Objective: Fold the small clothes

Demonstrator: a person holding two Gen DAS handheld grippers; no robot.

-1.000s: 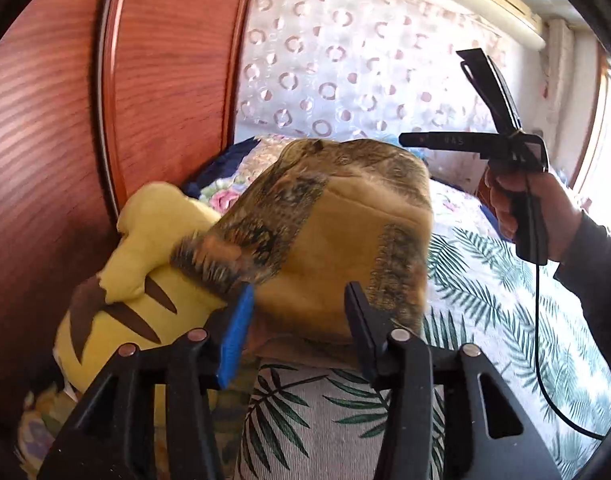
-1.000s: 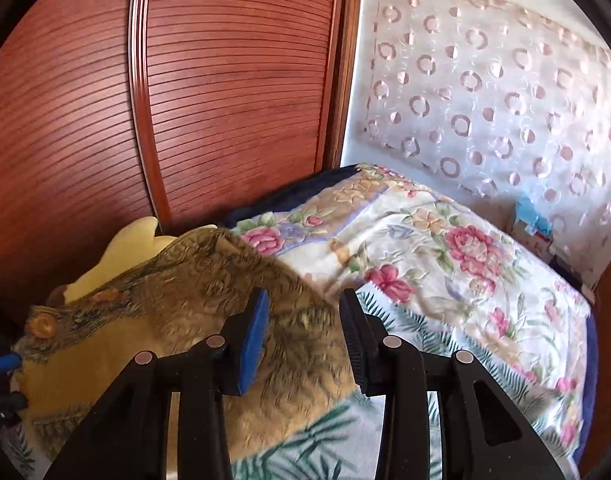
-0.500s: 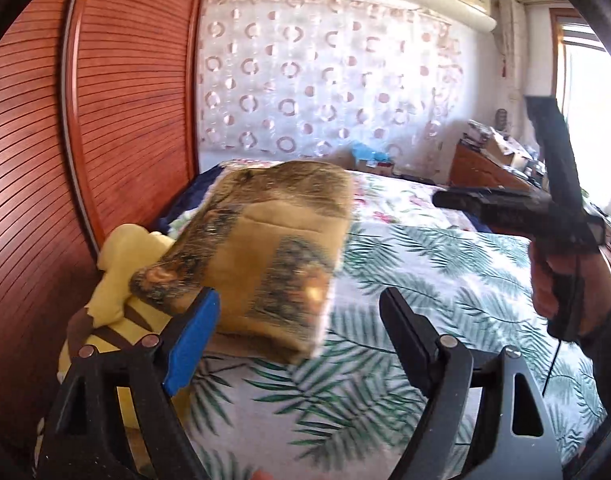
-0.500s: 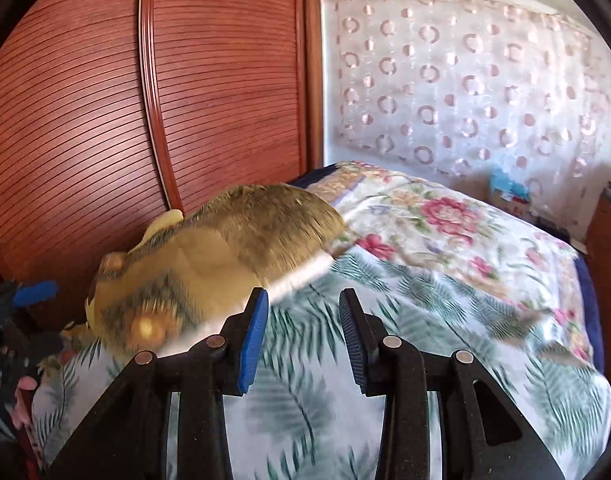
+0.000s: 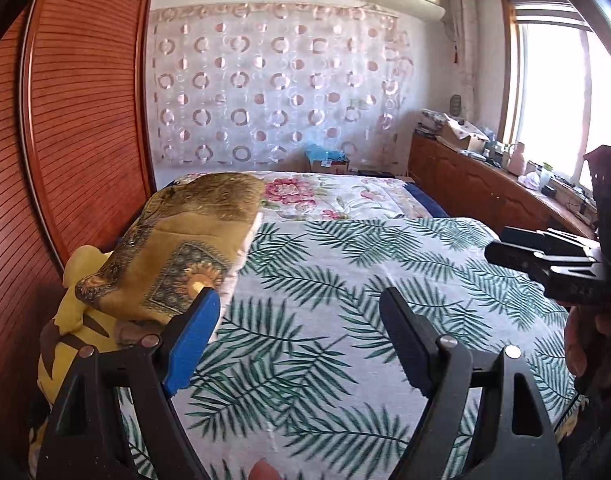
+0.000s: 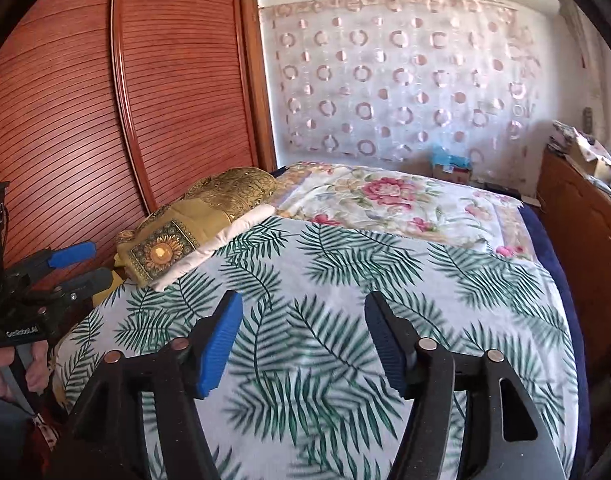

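A folded mustard-gold patterned garment (image 5: pixel 177 256) with a white edge lies at the left side of the bed, partly on a yellow plush toy (image 5: pixel 77 320). My left gripper (image 5: pixel 297 296) is open just to its right; the blue left pad stands close to the garment's near corner, and nothing is between the jaws. In the right wrist view the garment (image 6: pixel 193 232) lies far to the left. My right gripper (image 6: pixel 303 304) hangs over the palm-leaf sheet, its jaws opening with nothing between them. Each gripper shows in the other's view: the left gripper (image 6: pixel 87 266), the right gripper (image 5: pixel 501 246).
The bed carries a palm-leaf sheet (image 6: pixel 345 272) and a floral quilt (image 6: pixel 385 200) behind it. Red-brown slatted wardrobe doors (image 5: pixel 85 120) stand along the left. A low wooden cabinet (image 5: pixel 485 188) with clutter runs along the right under a window. A hand (image 6: pixel 9 368) holds the left gripper.
Both grippers have drawn back and to the right from the garment, which now rests folded at the bed's left side. The left jaws widened first, then the right jaws.
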